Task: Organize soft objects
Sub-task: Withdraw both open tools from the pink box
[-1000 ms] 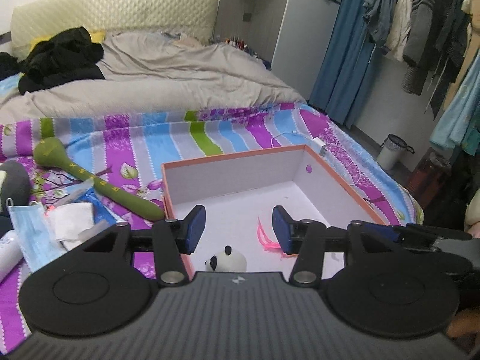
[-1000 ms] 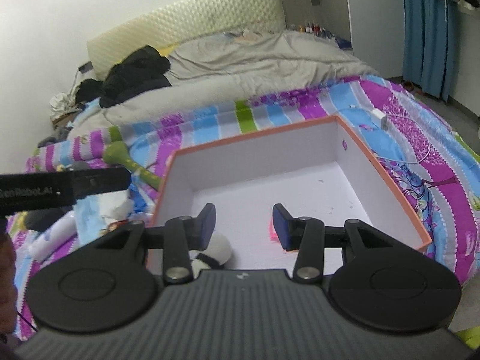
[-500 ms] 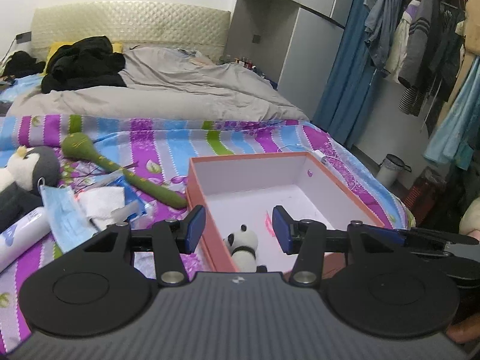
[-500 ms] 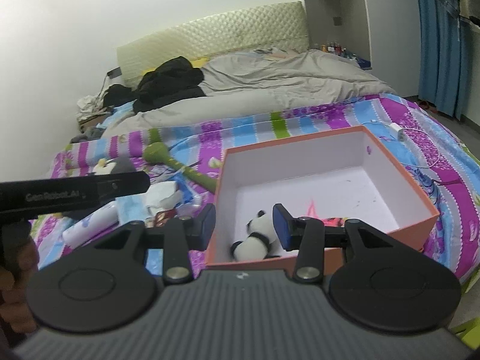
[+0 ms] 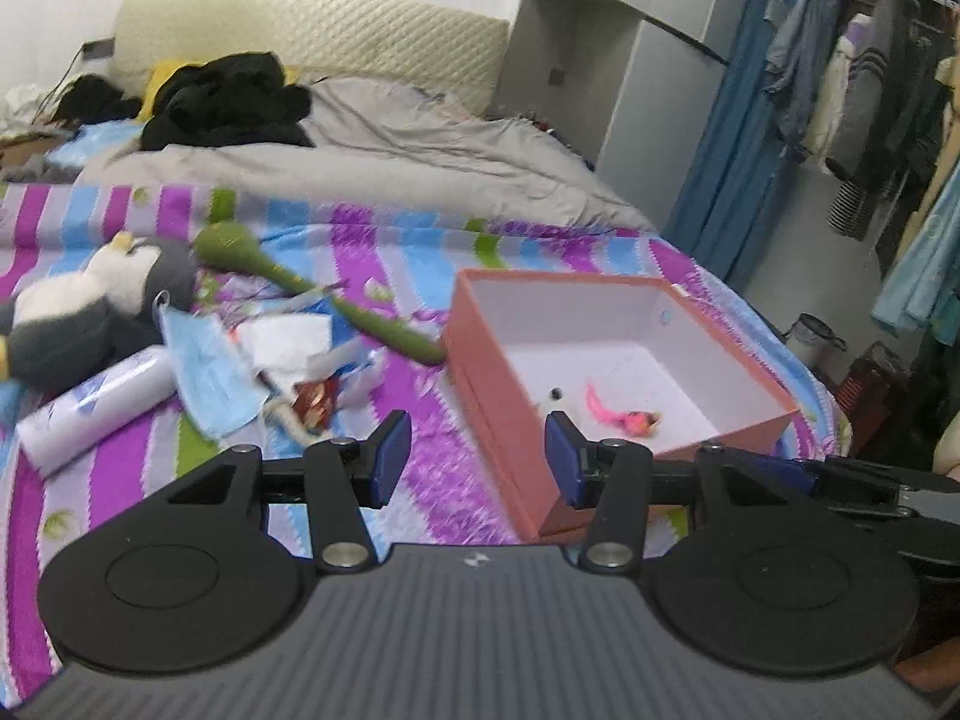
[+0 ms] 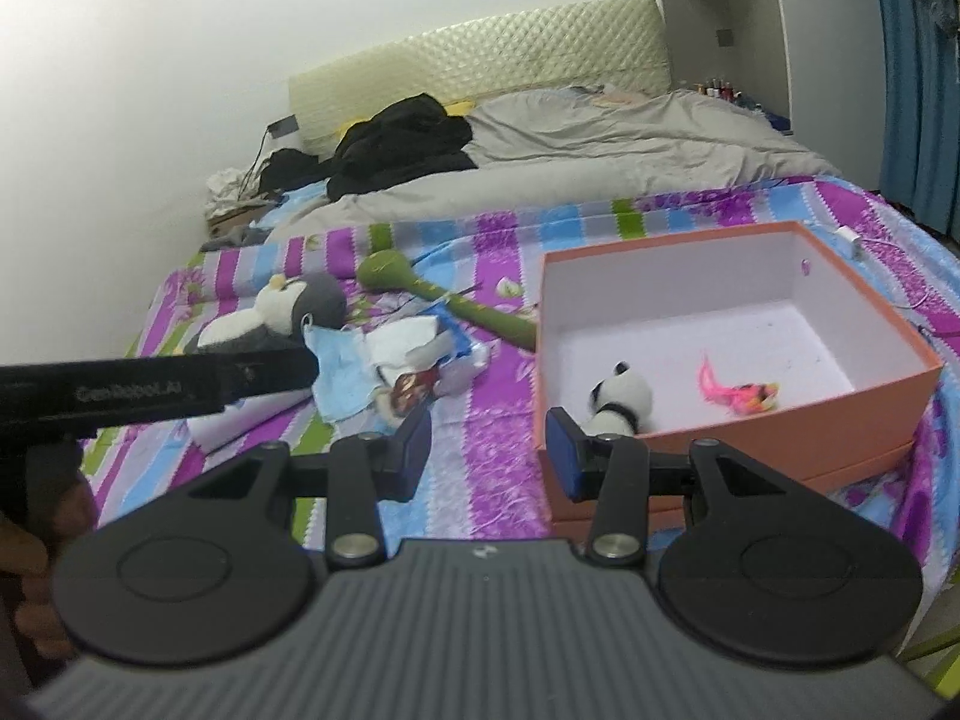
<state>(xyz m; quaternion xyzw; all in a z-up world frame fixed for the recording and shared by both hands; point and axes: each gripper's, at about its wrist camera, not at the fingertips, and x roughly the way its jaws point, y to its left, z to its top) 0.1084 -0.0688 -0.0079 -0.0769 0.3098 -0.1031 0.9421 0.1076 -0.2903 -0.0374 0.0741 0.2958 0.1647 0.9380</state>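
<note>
On the striped purple bedspread (image 6: 480,480), from the left: a grey-and-white plush penguin (image 6: 282,312), a crumpled blue face mask (image 6: 339,372), a long green plush stick (image 6: 456,300), then the orange cardboard box (image 6: 750,426) holding a small panda plush (image 6: 621,399) and a pink feathered toy (image 6: 741,393). The left gripper (image 5: 477,459) and the right gripper (image 6: 487,447) both have jaws apart, holding nothing.

Bedroom with plain white wall (image 6: 150,90), bed (image 5: 372,276) under a purple, blue and green striped sheet, rumpled grey duvet (image 6: 600,150), cream quilted headboard (image 5: 312,30), grey wardrobe (image 5: 606,60), blue curtain (image 6: 918,90), clothes hanging on a rail (image 5: 864,72), small bin on the floor (image 5: 810,336)
</note>
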